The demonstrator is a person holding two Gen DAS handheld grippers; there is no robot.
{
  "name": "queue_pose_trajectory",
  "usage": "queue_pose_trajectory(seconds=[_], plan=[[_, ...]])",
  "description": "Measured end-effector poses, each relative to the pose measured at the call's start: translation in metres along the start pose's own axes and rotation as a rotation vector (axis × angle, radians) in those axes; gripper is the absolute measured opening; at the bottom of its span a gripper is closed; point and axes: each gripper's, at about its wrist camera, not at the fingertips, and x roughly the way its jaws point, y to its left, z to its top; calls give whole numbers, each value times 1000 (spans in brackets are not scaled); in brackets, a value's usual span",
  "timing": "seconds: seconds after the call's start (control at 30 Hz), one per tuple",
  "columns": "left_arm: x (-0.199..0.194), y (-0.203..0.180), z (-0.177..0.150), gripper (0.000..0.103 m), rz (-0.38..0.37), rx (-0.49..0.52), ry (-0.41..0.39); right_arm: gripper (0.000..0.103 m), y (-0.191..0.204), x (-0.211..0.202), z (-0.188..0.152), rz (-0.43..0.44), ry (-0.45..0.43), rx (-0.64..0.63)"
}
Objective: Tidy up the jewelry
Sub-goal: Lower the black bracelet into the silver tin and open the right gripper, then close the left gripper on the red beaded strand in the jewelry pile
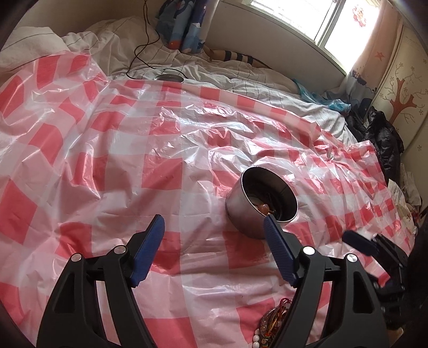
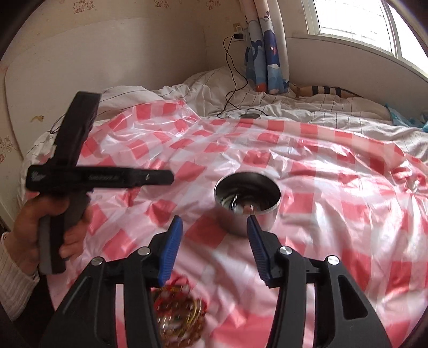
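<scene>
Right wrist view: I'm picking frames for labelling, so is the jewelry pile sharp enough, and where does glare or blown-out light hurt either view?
Right wrist view: the jewelry pile is motion-smeared, the metal cup slightly soft, and the window washed out. Left wrist view: sharper; glare streaks the checked plastic sheet, the window is blown out, and fisheye bends the edges.

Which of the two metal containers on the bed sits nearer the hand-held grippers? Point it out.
The open steel bowl on the pink checked plastic sheet, just beyond the fingertips, with a small piece inside. The other metal container lies far back on the white bedding, by the black cable.
</scene>
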Motion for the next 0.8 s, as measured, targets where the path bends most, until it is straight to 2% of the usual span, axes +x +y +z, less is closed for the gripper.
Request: queue_pose_trajectory(seconds=[0.17, 0.27, 0.33, 0.47, 0.63, 0.8], plan=[[-18, 5, -25, 72, -23, -27, -4, 45, -1, -18, -46, 58, 60, 112], [-26, 10, -50, 72, -108, -36, 31, 45, -5, -25, -52, 91, 36, 184], [-28, 0, -62, 72, -146, 23, 56, 45, -9, -26, -52, 83, 17, 211], [-20, -24, -80, 72, -157, 159, 93, 45, -25, -31, -53, 77, -24, 302], [-4, -41, -86, 72, -212, 160, 115, 45, -42, -37, -54, 70, -57, 370], [9, -58, -91, 72, -193, 218, 132, 45, -55, -38, -55, 80, -71, 419]])
